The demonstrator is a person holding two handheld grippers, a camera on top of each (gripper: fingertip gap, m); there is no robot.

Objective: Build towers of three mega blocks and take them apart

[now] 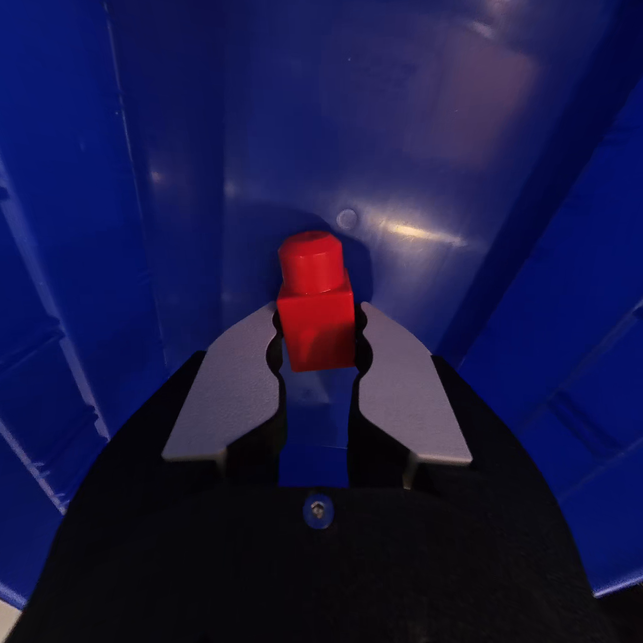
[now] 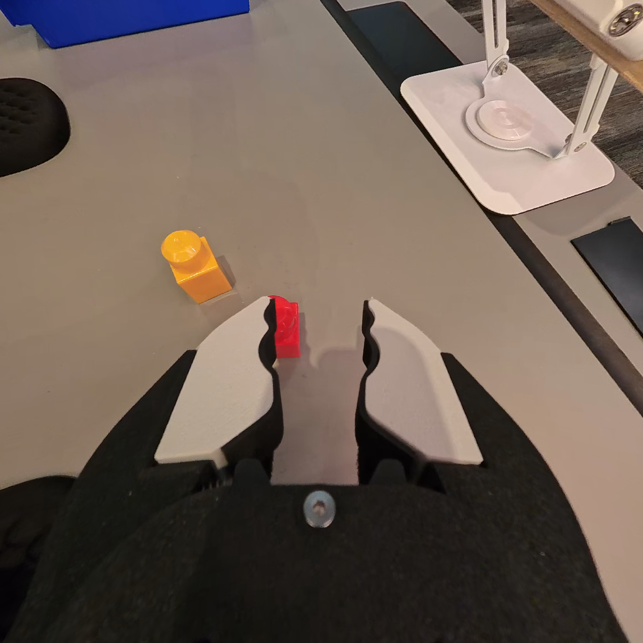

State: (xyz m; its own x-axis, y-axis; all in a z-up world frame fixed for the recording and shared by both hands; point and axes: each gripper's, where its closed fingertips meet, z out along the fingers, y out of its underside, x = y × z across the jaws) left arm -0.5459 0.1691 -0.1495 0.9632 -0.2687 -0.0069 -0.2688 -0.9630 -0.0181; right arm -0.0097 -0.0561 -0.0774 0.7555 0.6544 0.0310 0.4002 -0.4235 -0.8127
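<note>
The left gripper point(image 1: 318, 332) clamps a glossy red block point(image 1: 316, 327) between its grey fingers point(image 1: 240, 375), its stud pointing away, inside a blue bin point(image 1: 348, 121). The right gripper point(image 2: 318, 334) hangs open, holding nothing, above the grey table point(image 2: 243, 156). A second red block point(image 2: 288, 330) peeks beside its left finger; an orange block point(image 2: 198, 269) stands beyond that finger. No writing is readable.

Down inside the blue bin point(image 1: 400, 146), the left gripper point(image 1: 318, 325) clamps a red block point(image 1: 318, 337) by its square body between both grey fingers point(image 1: 229, 393), the round stud pointing away toward the bin's glossy floor, with ribbed blue walls rising on both sides.
</note>
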